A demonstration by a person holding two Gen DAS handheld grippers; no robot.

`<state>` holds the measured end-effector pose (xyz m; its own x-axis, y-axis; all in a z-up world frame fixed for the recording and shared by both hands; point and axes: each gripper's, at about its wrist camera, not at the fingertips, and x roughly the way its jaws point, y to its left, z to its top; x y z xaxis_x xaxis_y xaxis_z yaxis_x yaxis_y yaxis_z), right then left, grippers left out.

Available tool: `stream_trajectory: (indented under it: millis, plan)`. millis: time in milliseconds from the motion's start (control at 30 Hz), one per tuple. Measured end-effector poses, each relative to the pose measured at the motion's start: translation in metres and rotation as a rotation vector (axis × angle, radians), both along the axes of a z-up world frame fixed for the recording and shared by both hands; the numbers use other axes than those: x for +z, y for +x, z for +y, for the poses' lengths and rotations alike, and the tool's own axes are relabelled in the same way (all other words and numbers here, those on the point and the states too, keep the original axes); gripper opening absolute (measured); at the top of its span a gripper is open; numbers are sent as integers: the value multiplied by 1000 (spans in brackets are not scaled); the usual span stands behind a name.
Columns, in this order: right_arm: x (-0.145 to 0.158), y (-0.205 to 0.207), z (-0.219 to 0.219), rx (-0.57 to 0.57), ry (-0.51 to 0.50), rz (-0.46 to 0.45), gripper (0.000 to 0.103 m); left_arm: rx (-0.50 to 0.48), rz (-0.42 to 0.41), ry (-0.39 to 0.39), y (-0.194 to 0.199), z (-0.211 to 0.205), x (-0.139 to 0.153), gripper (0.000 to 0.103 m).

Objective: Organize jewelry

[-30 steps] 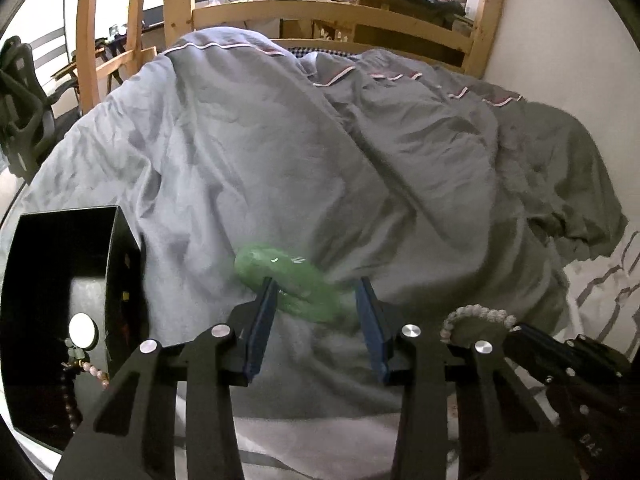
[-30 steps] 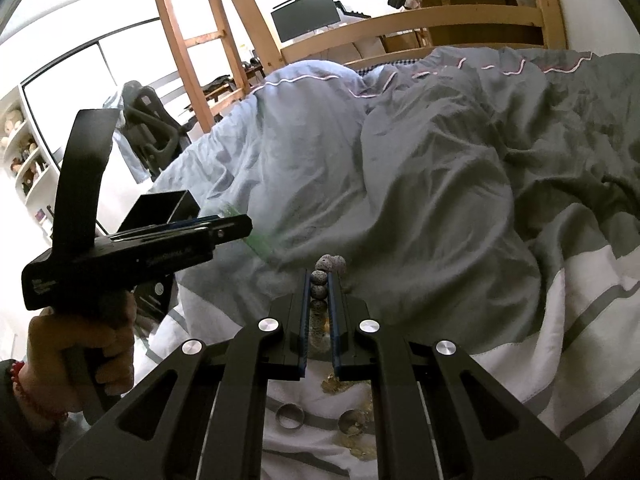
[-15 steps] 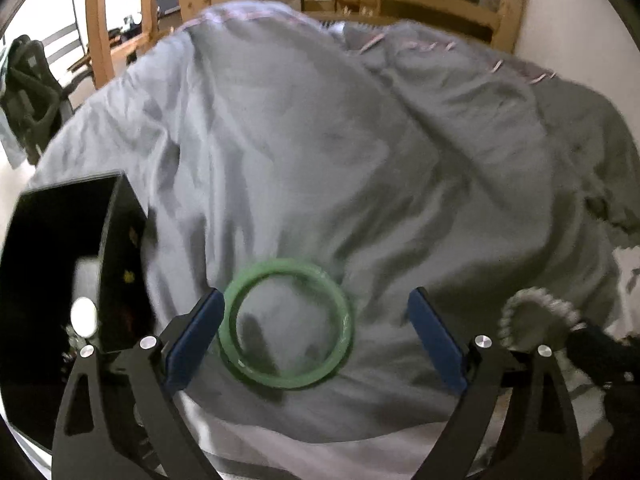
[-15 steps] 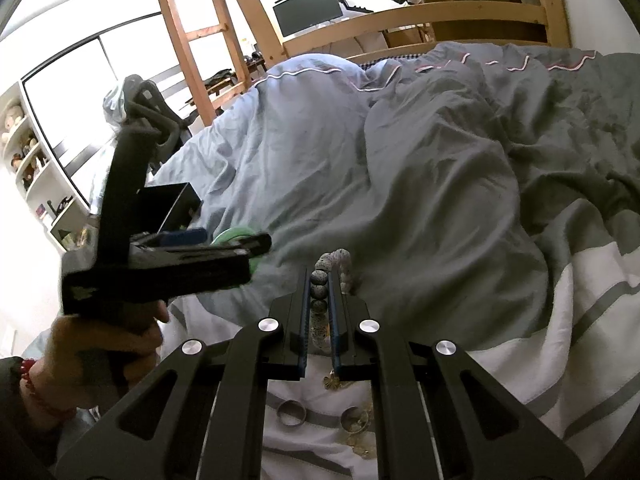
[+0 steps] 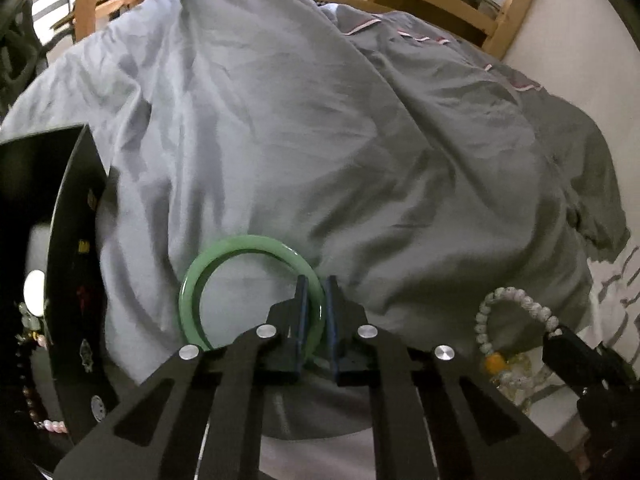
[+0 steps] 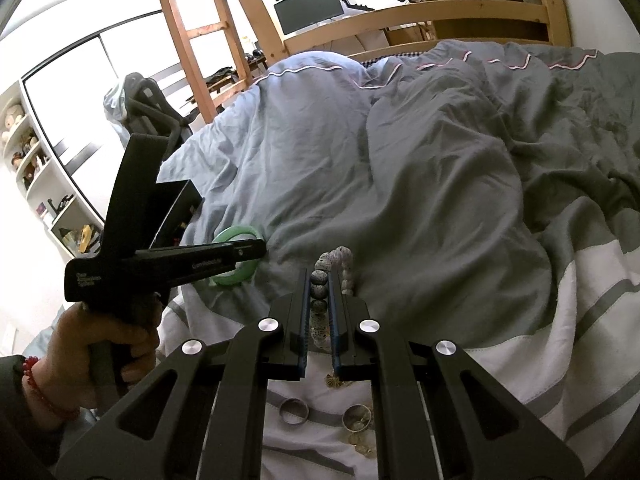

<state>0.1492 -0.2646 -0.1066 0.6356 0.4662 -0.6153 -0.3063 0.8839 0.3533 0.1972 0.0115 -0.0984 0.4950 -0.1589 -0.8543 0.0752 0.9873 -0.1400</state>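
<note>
Green bangle (image 5: 224, 264) between left gripper (image 5: 314, 312) fingers

Both wrist views look close along their fingers across the grey duvet (image 5: 320, 140), sharing the green bangle (image 5: 248, 246).

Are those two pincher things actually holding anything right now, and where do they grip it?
Yes. The left gripper pinches the green bangle by its right side. The right gripper clamps one side of the bead bracelet.
</note>
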Motion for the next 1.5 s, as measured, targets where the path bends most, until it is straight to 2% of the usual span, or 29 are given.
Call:
stream_trajectory:
  millis: [233, 400, 467, 500, 667, 767, 833, 867, 900, 967, 1067, 1200, 1233, 1300, 1433, 1467, 1500]
  plan:
    - [0, 0, 0, -1, 1, 2, 10, -26, -3, -16, -2, -5, 1, 7]
    - [0, 0, -2, -9, 7, -3, 10, -42, -89, -36, -10, -12, 23, 6]
    - [0, -1, -3, -11, 9, -5, 10, -48, -111, -49, -13, -14, 30, 6]
    - [0, -1, -3, -11, 9, -6, 10, -51, -120, -59, -14, -15, 33, 1]
    - [3, -2, -4, -12, 19, -21, 10, -74, -155, -75, -25, -17, 48, 1]
    - [3, -3, -4, -14, 19, -23, 10, -83, -141, -58, -25, -18, 47, 1]
    - [2, -3, -4, -14, 18, -18, 10, -71, -99, -11, -19, -19, 36, 1]
    - [2, -3, -3, -13, 17, -17, 10, -61, -93, 18, -18, -19, 31, 6]
    - [2, -3, -3, -12, 16, -17, 10, -64, -67, 54, -15, -20, 21, 22]
    - [3, -2, -2, -8, 17, -14, 10, -52, -30, 77, -10, -19, 8, 41]
    - [2, -2, -2, -5, 14, -7, 10, -47, 2, 80, -6, -15, -2, 41]
    - [2, -2, -2, -5, 17, -6, 10, -61, 31, 51, -3, -14, -5, 12]
    - [2, -2, -1, -5, 16, -6, 10, -65, 29, 58, -3, -14, -6, 12]
    - [2, -2, -2, -5, 16, -5, 10, -83, 19, 65, -4, -17, -5, 4]
    - [2, -1, -2, -7, 16, -4, 10, -83, 1, 42, -6, -18, 1, 4]
    - [2, -1, -2, -7, 16, -3, 10, -79, -10, 31, -7, -17, 4, 7]
    - [2, -1, -1, -7, 15, -3, 10, -81, -15, 24, -8, -17, 6, 19]
